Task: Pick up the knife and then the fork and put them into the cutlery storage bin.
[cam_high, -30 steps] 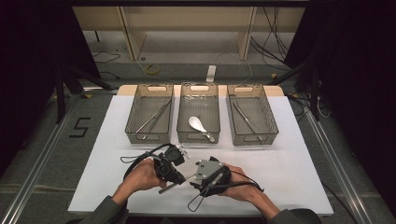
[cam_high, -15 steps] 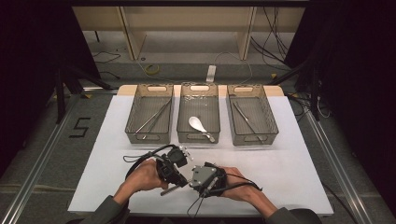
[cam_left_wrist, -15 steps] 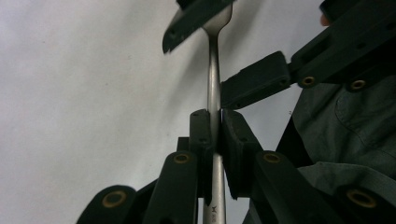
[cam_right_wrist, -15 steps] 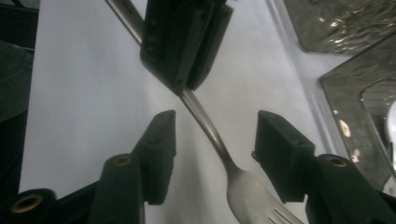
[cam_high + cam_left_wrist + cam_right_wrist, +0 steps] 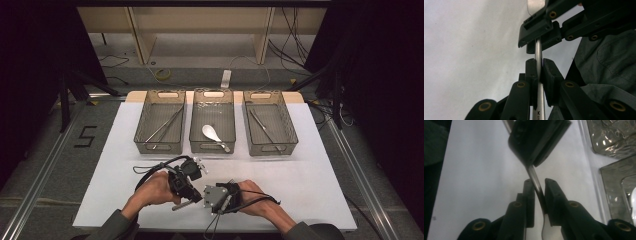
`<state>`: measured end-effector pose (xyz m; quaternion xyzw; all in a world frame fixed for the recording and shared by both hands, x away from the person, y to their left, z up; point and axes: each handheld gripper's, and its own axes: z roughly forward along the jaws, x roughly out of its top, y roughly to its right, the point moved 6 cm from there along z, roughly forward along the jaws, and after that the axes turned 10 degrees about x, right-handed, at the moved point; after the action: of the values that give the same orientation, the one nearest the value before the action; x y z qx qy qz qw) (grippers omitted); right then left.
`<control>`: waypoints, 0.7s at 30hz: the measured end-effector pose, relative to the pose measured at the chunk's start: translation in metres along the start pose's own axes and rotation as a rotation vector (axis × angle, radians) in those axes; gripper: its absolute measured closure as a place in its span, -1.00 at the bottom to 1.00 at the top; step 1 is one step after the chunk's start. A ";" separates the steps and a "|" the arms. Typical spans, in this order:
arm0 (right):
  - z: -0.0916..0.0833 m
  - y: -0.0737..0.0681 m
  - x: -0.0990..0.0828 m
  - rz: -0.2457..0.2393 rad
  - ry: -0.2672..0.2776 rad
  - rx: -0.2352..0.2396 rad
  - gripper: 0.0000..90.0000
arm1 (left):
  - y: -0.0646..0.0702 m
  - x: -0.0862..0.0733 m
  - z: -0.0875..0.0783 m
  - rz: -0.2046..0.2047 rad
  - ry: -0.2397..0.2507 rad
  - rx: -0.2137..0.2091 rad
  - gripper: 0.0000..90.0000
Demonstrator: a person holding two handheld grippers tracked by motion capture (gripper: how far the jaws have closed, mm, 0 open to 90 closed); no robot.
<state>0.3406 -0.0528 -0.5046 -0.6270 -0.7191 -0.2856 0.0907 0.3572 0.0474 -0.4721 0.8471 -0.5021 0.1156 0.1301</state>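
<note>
A slim metal utensil [image 5: 181, 204] is held between both grippers low over the white table cover, near the front edge. My left gripper [image 5: 539, 71] is shut on its shaft [image 5: 538, 50]. My right gripper [image 5: 537, 188] has just been closing its jaws and now pinches the same handle [image 5: 532, 173] a little further along. In the high view the left gripper [image 5: 192, 192] and the right gripper [image 5: 207, 199] meet tip to tip, and the utensil's end pokes out to the lower left. Its wider end [image 5: 535, 5] shows past the right gripper's jaws.
Three mesh baskets stand in a row at the back: the left basket [image 5: 141, 125] holds thin metal sticks, the middle basket [image 5: 213, 93] a white spoon [image 5: 212, 133], the right basket [image 5: 289, 125] a metal utensil. The white cover [image 5: 310, 190] spreads to both sides.
The right gripper's jaws have closed around the utensil that the left gripper holds. Both hands have drifted slightly toward the front edge.
</note>
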 end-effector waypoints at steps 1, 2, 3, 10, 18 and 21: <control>0.000 0.000 0.000 -0.030 -0.014 -0.004 0.88 | 0.000 0.000 -0.001 -0.004 0.005 -0.002 0.83; 0.001 -0.001 -0.001 -0.048 -0.017 0.008 0.95 | -0.001 0.000 -0.001 -0.006 0.010 -0.008 0.84; 0.002 -0.003 -0.001 -0.062 -0.017 0.010 0.95 | -0.001 0.000 -0.001 -0.008 0.008 -0.015 0.85; 0.001 -0.001 -0.004 -0.085 -0.026 0.008 0.96 | -0.008 0.000 -0.001 -0.043 0.036 -0.024 0.68; -0.003 0.011 -0.015 -0.024 -0.050 -0.031 0.97 | -0.026 -0.005 -0.025 -0.133 0.149 0.057 0.11; -0.008 0.020 -0.022 0.021 -0.051 -0.057 0.97 | -0.031 -0.006 -0.034 -0.168 0.224 0.093 -0.03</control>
<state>0.3625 -0.0749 -0.5030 -0.6441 -0.7060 -0.2889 0.0574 0.3793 0.0777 -0.4452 0.8730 -0.4059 0.2214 0.1552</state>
